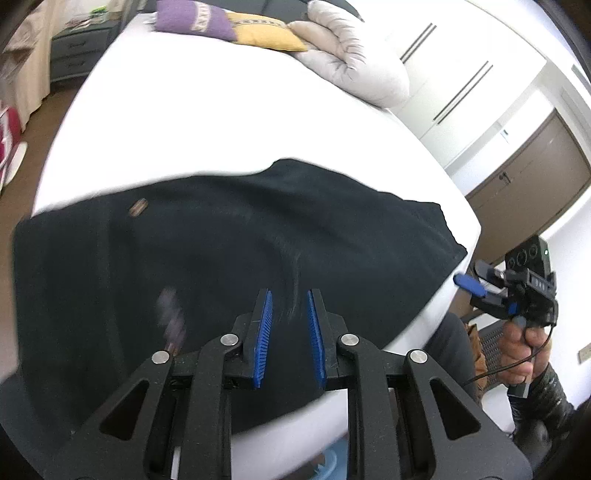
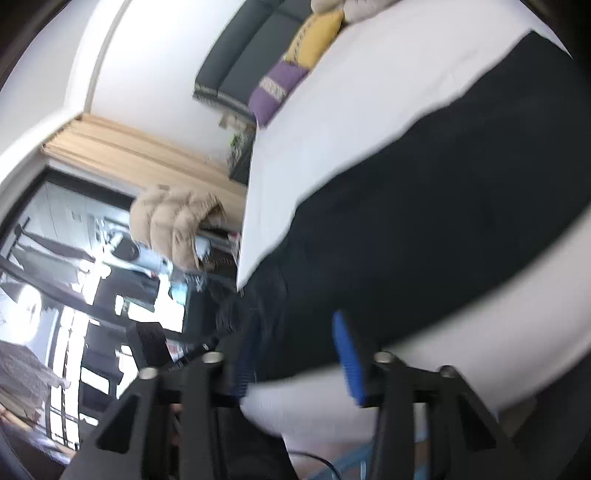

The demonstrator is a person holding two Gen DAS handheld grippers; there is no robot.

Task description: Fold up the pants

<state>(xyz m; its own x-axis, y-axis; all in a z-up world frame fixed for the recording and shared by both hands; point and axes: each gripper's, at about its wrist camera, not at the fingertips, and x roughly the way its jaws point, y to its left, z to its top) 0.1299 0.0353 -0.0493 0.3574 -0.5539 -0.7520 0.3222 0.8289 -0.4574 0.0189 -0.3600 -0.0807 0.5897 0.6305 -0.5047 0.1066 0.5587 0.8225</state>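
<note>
Black pants [image 1: 229, 251] lie spread across the near edge of a white bed [image 1: 207, 122], one end hanging over the left side. My left gripper [image 1: 290, 299] hovers just above the pants near the front edge, blue pads apart, holding nothing. My right gripper [image 1: 469, 284] shows in the left wrist view off the bed's right corner, held in a hand, clear of the cloth. In the blurred right wrist view the right gripper [image 2: 295, 321] is open over the pants [image 2: 424, 240] near the bed's edge [image 2: 443, 369].
Purple [image 1: 192, 18] and yellow [image 1: 266, 35] pillows and a pale duvet [image 1: 351, 59] lie at the bed's far end. A grey nightstand [image 1: 79, 51] stands far left. White wardrobe doors [image 1: 461, 74] and a brown door [image 1: 535, 177] are to the right.
</note>
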